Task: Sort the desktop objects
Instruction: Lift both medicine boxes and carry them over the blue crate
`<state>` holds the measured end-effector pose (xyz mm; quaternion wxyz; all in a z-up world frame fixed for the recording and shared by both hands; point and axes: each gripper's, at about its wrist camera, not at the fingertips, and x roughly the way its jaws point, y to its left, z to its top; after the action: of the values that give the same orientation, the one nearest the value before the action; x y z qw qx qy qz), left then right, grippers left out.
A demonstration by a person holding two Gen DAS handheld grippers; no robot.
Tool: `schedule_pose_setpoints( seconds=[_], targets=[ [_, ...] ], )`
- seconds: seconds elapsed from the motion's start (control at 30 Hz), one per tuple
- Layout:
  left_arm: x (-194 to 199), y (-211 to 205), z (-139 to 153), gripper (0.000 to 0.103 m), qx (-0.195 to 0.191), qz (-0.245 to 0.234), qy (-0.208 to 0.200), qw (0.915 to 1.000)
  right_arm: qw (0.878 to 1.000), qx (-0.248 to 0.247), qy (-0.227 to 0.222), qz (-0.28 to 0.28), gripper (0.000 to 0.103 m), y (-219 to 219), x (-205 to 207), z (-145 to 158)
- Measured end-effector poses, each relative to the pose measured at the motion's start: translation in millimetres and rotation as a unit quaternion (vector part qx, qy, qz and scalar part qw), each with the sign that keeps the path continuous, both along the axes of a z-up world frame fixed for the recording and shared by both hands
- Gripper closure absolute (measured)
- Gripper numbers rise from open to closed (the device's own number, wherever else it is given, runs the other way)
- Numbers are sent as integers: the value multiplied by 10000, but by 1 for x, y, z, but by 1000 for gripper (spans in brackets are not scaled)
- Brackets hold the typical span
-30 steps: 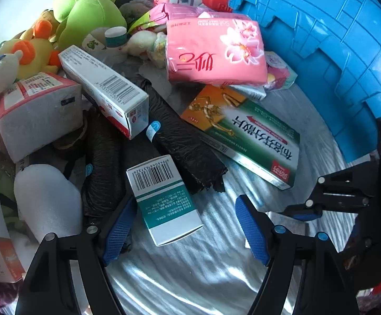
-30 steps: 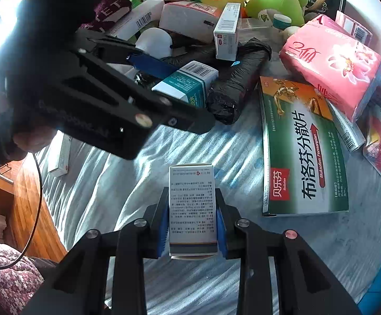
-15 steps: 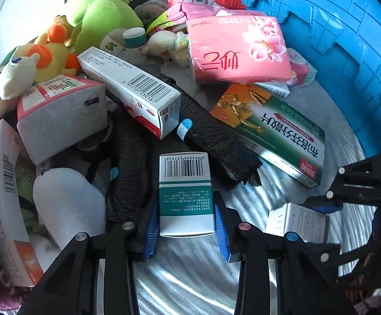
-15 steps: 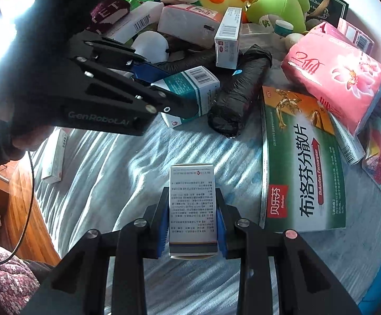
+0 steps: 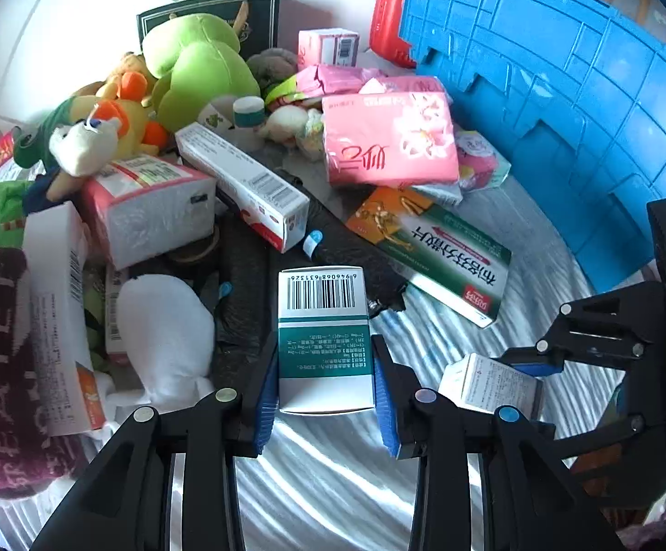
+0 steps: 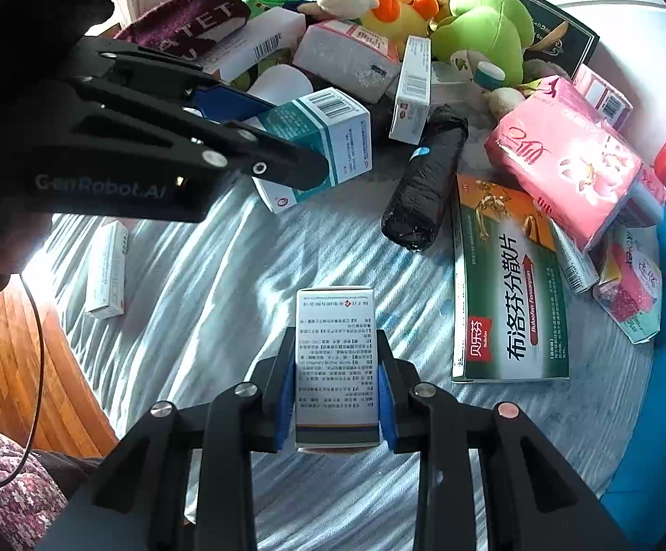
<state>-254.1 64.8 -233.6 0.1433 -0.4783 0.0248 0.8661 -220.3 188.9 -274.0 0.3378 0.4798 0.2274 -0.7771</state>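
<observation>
The left claw (image 5: 326,383) is pinching a teal-and-white cardboard medicine box (image 5: 323,340) above the striped grey tabletop (image 5: 333,482); the right claw (image 6: 336,383) is clamping a white printed carton (image 6: 335,367). Both should travel level toward the blue plastic crate (image 5: 562,92), clearing the sunlit clutter against the white tiled wall (image 5: 57,23).

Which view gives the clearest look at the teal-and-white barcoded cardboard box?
The left wrist view: the teal-and-white barcoded cardboard box sits centred, clamped in the left hand-held gripper, barcode and print facing the camera. The right wrist view shows only its barcoded end and one side, the rest hidden behind that gripper.
</observation>
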Motion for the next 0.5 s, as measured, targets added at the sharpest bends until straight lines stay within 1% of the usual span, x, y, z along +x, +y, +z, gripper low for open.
schedule_pose_setpoints(
  seconds=[0.1,0.17,0.33,0.4,0.5],
  targets=[
    [3,1,13,68,-55,15,127,9999,9999,-66,127,-71,74,-5,8,14],
    [6,2,24,68,-94,22,234,9997,9996,-90,252,-123,74,-9,10,30],
    [14,-3,51,68,-126,61,515,9986,9975,-167,634,-263,74,-16,4,62],
    [18,-7,64,68,-174,111,662,9976,9957,-214,837,-349,74,-18,10,79],
    [25,-13,89,68,-166,217,928,9953,9898,-366,1279,-517,74,-19,12,107]
  ],
)
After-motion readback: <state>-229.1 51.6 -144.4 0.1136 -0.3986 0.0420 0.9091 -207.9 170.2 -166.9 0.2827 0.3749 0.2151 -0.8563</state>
